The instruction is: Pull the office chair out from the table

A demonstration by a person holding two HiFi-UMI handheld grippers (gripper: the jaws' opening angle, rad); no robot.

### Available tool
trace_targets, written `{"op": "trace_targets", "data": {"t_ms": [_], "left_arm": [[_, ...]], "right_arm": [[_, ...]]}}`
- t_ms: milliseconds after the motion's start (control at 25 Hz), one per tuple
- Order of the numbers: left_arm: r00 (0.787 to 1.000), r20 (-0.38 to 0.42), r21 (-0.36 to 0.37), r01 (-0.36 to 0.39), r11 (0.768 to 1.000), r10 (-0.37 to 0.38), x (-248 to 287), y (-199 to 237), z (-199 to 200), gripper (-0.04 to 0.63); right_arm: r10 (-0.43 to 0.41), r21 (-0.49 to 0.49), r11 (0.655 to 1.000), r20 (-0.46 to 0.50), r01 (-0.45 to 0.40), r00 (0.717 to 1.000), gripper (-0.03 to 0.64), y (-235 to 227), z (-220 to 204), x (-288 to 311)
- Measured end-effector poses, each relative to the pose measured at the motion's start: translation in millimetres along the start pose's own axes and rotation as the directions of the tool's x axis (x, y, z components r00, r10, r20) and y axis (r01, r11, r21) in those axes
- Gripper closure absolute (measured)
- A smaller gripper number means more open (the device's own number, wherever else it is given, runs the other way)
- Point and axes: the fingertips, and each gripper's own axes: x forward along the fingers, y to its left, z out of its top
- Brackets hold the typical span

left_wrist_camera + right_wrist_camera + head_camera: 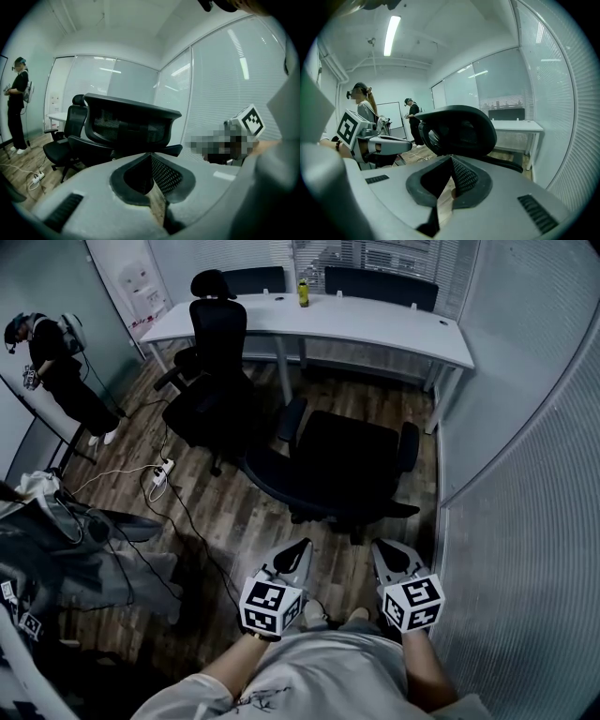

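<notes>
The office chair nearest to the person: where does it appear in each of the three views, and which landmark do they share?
Head view: the office chair is at the centre, in front of the white table.
Left gripper view: centre, its backrest towards the camera.
Right gripper view: centre, again seen from behind.
Shared landmark: the white table, far left in the left gripper view, right of the chair in the right gripper view.

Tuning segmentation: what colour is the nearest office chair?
Black; the office chair shows best in head view.

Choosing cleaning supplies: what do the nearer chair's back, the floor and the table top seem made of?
Chair back: black mesh, weave visible, matte frame, probably plastic. Floor: dark wood-look planks with seams; wood or laminate unclear. Table top: smooth white board, likely laminate.
</notes>
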Motion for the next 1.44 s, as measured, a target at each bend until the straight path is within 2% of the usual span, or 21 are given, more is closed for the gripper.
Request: {"op": "trace_targets", "data": {"t_ms": [600, 760, 1440], "left_arm": [[0.999, 0.005, 0.021, -0.045, 0.999, 0.045, -4.4, -47.6, 2.5, 0.584], [0.998, 0.009, 0.06, -0.055, 0.997, 0.055, -8.2, -56.7, 2.6, 0.584], [0.999, 0.019, 0.07, -0.043, 0.997, 0.042, -37.5, -84.5, -10.3, 0.584]], "right_arm": [[0.083, -0.027, 0.996, 0.003, -0.083, 0.997, 0.609, -6.4, -3.3, -35.5], [0.097, -0.035, 0.995, 0.007, -0.097, 0.995, 0.609, -4.4, -3.4, -43.6], [0.108, -0.067, 0.992, 0.012, -0.107, 0.994, 0.609, 19.3, -15.4, -80.8]]}}
